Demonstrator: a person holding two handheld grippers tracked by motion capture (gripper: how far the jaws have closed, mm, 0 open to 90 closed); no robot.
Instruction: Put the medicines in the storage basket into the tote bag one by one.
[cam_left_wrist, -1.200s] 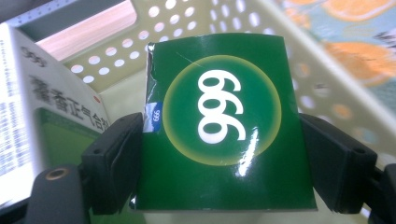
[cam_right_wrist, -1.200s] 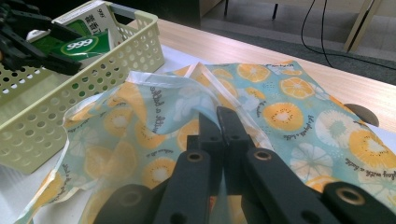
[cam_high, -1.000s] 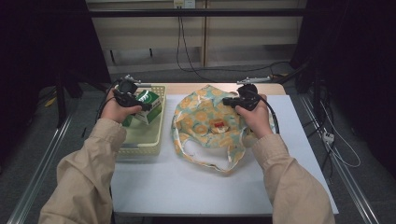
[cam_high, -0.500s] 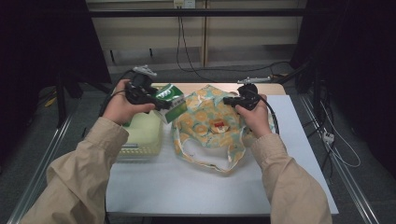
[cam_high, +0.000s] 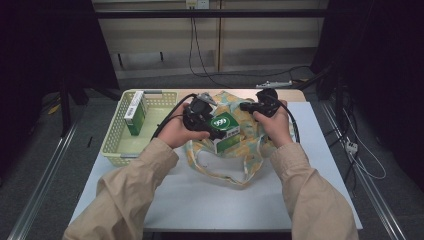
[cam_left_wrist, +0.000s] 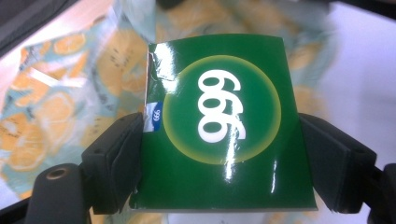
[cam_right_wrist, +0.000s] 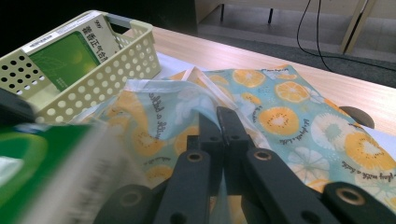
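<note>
Squarely between the left gripper's (cam_high: 216, 129) jaws sits the green 666 box (cam_left_wrist: 219, 130), clamped; at three o'clock, the right gripper (cam_high: 248, 106) pinches the fruit-print bag (cam_right_wrist: 299, 116).

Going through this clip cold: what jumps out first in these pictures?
The glossy green box marked 666, clamped between the left gripper's jaws, hangs over the orange-print fabric bag mid-table. The right gripper is shut on the bag's edge, holding it up. At the table's left sits a pale yellow perforated basket with one more green box standing inside.
</note>
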